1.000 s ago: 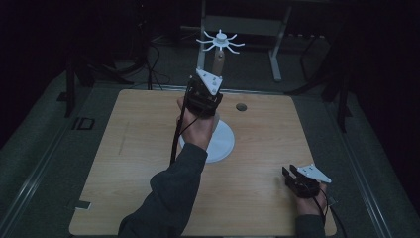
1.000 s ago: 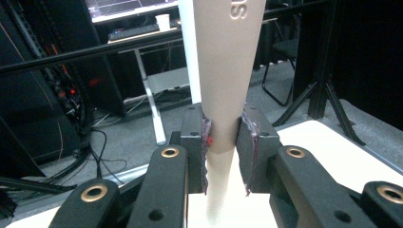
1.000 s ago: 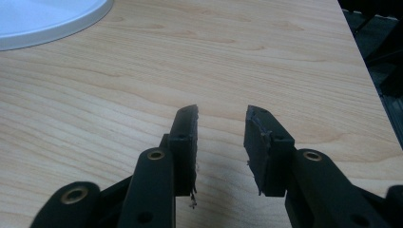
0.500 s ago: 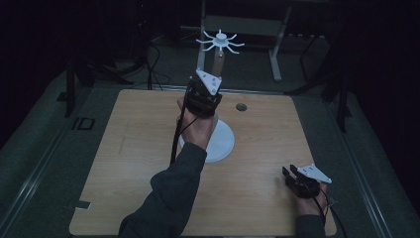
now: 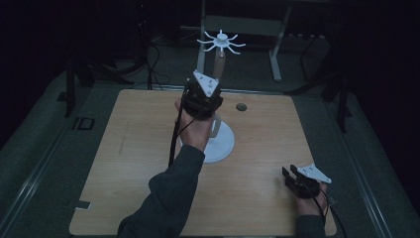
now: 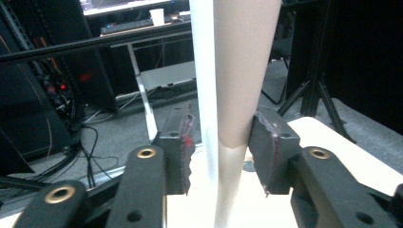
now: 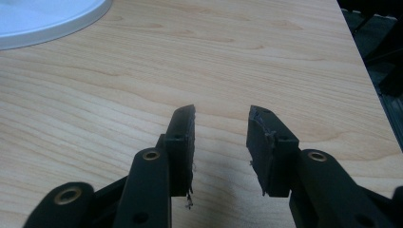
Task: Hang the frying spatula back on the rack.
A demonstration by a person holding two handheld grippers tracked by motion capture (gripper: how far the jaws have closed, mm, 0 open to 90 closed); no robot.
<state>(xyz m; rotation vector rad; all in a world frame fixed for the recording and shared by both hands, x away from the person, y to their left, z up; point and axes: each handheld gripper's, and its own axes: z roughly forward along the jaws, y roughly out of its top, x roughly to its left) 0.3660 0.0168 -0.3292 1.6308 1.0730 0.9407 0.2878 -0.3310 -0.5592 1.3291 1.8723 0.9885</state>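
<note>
Left gripper jaws have just been opening; the beige tube stands between the pads beside the white stand pole, pads off it. Right gripper open, empty, over the table. Risk: a pad snags the tube on pullback and tips it.

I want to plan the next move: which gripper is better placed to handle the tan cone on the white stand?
Left. The left gripper has just been opening, its jaws either side of the tan cone on the white round-based stand. The right gripper rests open, low at the wooden table's near right corner.
</note>
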